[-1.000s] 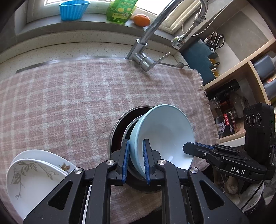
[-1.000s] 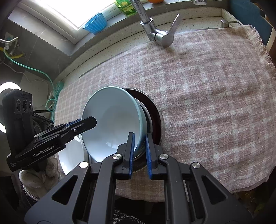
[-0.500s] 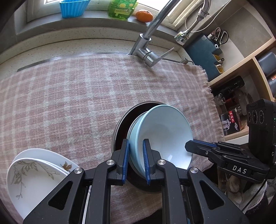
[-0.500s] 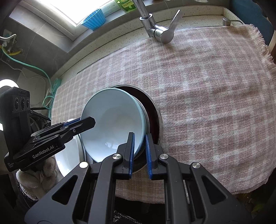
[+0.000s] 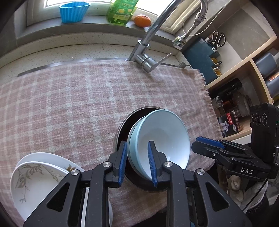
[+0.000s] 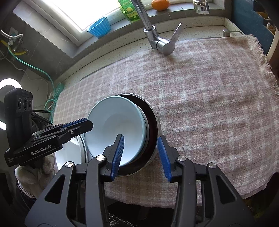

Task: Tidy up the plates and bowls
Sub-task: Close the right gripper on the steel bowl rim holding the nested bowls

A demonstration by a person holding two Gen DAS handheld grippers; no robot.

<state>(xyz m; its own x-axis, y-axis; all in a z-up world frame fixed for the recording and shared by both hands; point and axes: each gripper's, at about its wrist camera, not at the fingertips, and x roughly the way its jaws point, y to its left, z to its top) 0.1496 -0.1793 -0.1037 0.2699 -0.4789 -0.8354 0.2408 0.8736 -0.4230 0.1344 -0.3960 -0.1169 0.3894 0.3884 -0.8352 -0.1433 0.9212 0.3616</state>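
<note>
A light blue bowl [image 5: 162, 139] sits nested in a dark metal-rimmed bowl [image 5: 125, 125] on the plaid cloth; it also shows in the right wrist view [image 6: 118, 125], inside the dark bowl [image 6: 151, 122]. My left gripper [image 5: 136, 158] is open, its jaws astride the blue bowl's near rim without gripping. My right gripper [image 6: 140, 153] is open wide, its jaws astride the rims of both bowls on the other side. White plates with a leaf pattern [image 5: 34, 179] are stacked at the left.
A pink plaid cloth [image 5: 69, 104] covers the counter. A faucet [image 5: 148, 57] stands at the back. On the sill are a blue cup [image 5: 73, 12], a green bottle [image 5: 120, 12] and an orange [image 5: 142, 21]. Shelves [image 5: 244, 83] are at the right.
Both grippers have opened and let go of the blue bowl's rim. The blue bowl has settled lower into the dark bowl.
</note>
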